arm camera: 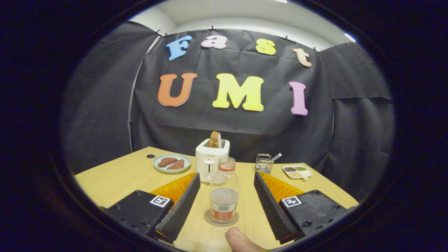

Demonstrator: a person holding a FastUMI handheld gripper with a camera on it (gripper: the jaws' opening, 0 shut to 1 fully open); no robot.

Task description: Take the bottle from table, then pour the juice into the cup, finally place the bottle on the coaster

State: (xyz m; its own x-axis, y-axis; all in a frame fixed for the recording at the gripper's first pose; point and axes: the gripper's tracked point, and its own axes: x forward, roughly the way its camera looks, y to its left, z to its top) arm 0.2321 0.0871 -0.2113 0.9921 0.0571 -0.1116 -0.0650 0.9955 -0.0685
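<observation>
Tongs (pixel 224 204) spread wide, we saw, flanking the bottle (pixel 224 196) upright on its coaster (pixel 209 219); wooden table (pixel 115 178), black cloth wall (pixel 105 105).

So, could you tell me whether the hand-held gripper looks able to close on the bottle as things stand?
Probably yes. The hand-held gripper is open, and the bottle stands upright on its coaster between the two fingers with a gap on each side. Nothing lies between fingers and bottle; a fingertip sits just behind.

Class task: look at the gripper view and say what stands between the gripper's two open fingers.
In the gripper view, the clear glass bottle stands upright on the round brown coaster between the open gripper fingers, neither touching it. A fingertip shows nearer.
</observation>
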